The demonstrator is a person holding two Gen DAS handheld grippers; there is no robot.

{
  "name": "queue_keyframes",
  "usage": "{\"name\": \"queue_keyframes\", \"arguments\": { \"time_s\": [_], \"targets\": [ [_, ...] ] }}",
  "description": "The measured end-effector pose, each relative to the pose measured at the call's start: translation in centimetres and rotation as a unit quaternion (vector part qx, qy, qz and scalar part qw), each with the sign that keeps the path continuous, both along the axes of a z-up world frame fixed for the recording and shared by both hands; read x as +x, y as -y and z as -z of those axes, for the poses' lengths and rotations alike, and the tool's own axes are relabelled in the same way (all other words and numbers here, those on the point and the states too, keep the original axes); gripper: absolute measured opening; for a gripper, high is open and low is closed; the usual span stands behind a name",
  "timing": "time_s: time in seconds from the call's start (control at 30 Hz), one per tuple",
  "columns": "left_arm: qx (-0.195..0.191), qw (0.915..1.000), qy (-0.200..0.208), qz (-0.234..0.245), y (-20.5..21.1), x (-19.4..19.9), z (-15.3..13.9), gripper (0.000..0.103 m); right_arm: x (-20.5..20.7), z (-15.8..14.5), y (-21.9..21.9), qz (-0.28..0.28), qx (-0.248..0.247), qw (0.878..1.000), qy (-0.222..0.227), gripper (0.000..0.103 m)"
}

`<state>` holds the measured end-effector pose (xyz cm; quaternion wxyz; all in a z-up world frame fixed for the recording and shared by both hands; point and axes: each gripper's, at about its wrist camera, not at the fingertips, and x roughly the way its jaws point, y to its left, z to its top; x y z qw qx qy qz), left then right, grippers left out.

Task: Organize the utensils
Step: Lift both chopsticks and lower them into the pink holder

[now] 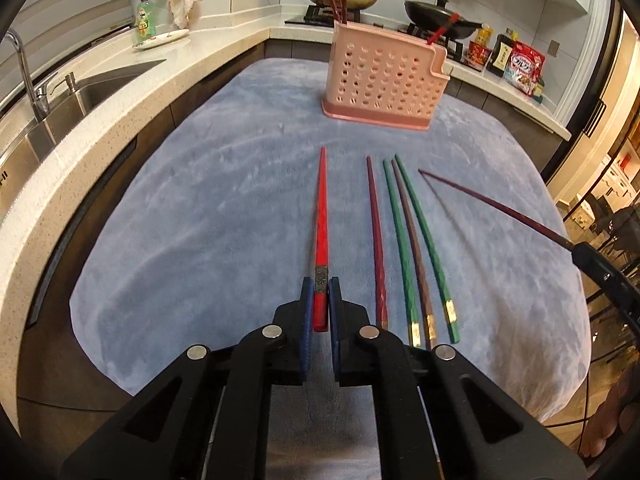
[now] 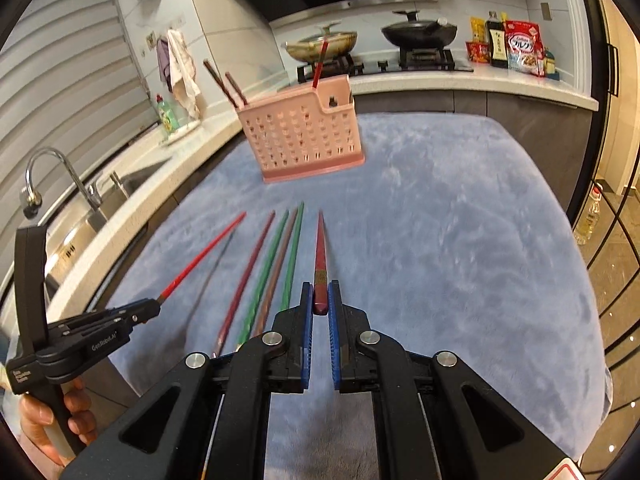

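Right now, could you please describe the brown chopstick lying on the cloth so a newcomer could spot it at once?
Find the pink perforated holder standing on the blue cloth, then look nearer the camera. The brown chopstick lies flat there, sandwiched between the two green chopsticks, with a gold band near its thick end.

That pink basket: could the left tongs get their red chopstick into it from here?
Probably yes. The left tongs grip the red chopstick, and only bare blue cloth lies before the pink basket, whose top is mostly open.
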<state>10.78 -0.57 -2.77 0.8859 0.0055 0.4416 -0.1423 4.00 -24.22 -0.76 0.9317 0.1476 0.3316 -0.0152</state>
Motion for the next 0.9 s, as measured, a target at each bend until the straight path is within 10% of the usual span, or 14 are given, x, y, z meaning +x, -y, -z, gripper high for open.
{"name": "queue_keyframes", "arguments": {
  "time_s": [0.9],
  "targets": [
    [-0.035, 0.9936, 0.106, -0.015, 0.6, 11.0, -12.9, 0.007, 8.4, -11.1, 4.7, 0.027, 0.028, 0.993, 0.114, 0.007]
  ]
}}
